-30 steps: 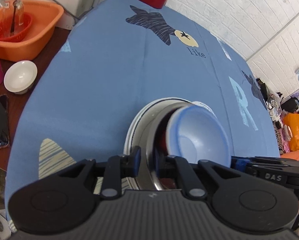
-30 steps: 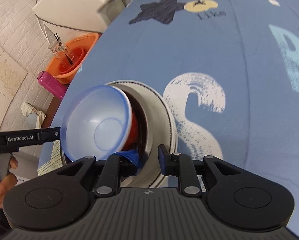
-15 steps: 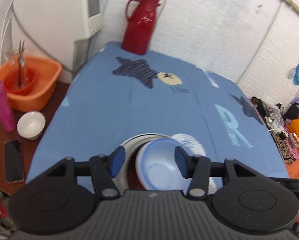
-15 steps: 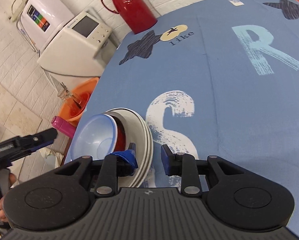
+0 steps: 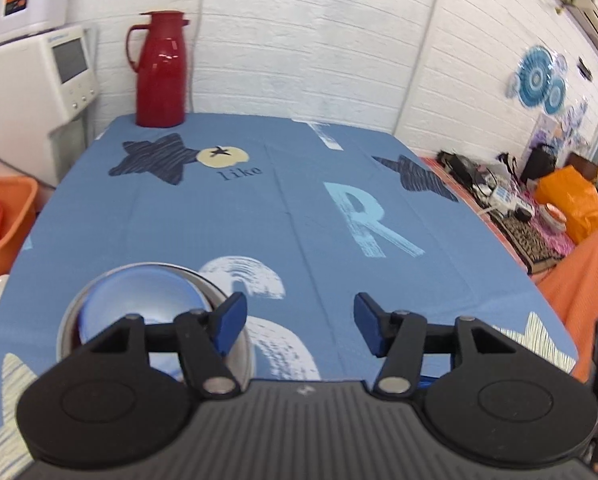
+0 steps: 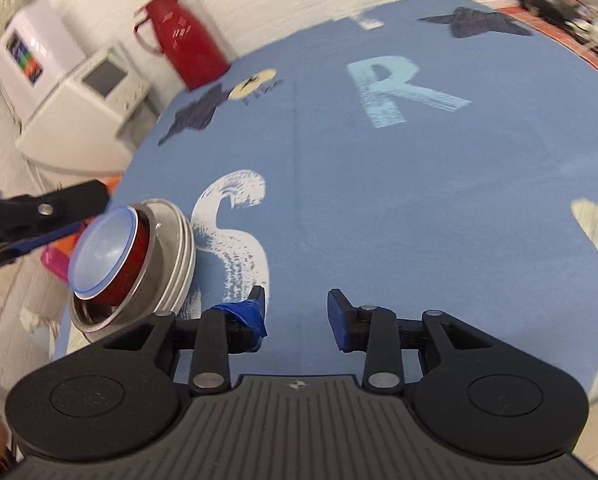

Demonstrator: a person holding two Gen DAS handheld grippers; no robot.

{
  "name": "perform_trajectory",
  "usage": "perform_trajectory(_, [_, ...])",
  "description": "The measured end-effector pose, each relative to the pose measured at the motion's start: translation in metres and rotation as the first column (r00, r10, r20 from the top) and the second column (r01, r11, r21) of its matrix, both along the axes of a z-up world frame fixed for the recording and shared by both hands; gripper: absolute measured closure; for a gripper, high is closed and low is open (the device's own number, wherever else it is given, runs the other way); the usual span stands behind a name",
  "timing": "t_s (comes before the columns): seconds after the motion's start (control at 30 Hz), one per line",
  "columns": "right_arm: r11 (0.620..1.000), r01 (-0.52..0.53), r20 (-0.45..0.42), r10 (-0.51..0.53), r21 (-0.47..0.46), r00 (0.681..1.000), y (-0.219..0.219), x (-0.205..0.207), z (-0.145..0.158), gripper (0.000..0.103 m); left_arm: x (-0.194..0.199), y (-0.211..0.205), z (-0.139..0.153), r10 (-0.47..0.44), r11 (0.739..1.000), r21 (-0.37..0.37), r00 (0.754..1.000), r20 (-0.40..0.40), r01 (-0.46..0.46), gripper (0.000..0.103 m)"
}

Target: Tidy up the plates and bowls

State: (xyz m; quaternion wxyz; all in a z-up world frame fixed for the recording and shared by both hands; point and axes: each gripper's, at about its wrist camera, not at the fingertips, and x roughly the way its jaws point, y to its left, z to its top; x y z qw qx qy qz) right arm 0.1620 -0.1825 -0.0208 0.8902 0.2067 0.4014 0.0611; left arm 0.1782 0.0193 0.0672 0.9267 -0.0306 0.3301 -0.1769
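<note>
Item: pale blue bowl (image 6: 103,250), nested in a red bowl (image 6: 133,264), inside a steel bowl (image 6: 155,280), atop stacked white plates (image 6: 185,256). Location: near-left corner of the counter (image 6: 379,200), on its blue printed cloth.

Change: a second ago the blue bowl sat tilted between the fingers; now it rests seated in the stack and both tools have lifted clear. Stacking looks complete, judging by the otherwise bare cloth.

Left gripper (image 5: 297,326): jaws apart, empty, stack below its left finger. Right gripper (image 6: 297,310): jaws apart, empty, stack off to its left.

Surroundings: red thermos (image 5: 161,70) at far edge; orange basin (image 5: 3,224) beside counter.
</note>
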Motion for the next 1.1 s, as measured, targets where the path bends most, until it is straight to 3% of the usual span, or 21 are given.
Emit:
perform_trajectory(0.17, [0.989,0.141,0.008,-0.142,0.046,0.990,-0.020,-0.037,-0.011,0.084,-0.017,-0.030,-0.018,-0.024,0.999,0.031,1.000,-0.010,0.024,0.044])
perform_trajectory(0.27, [0.973,0.220,0.063,-0.225,0.070,0.972,-0.028,-0.052,-0.012,0.082,-0.032,-0.040,-0.028,-0.027,0.998,0.059,0.999,-0.016,0.028,0.044])
perform_trajectory(0.43, [0.961,0.261,0.093,-0.270,0.095,0.958,-0.028,-0.070,-0.019,0.080,-0.066,-0.037,-0.044,-0.036,0.995,0.088,0.999,-0.011,0.037,0.044])
perform_trajectory(0.73, [0.978,0.206,0.139,-0.210,0.046,0.968,0.006,-0.113,-0.026,0.079,-0.117,-0.008,-0.082,0.021,0.994,0.112,0.999,-0.030,-0.018,0.044])
perform_trajectory(0.93, [0.990,0.141,0.173,-0.137,-0.012,0.975,0.036,-0.139,-0.028,0.079,-0.148,0.006,-0.086,0.074,0.986,0.146,0.997,0.035,-0.079,0.044])
perform_trajectory(1.1, [0.981,0.166,0.201,-0.143,-0.103,0.969,0.046,-0.146,-0.026,0.079,-0.161,0.012,-0.084,0.080,0.983,0.157,0.994,0.071,-0.091,0.043])
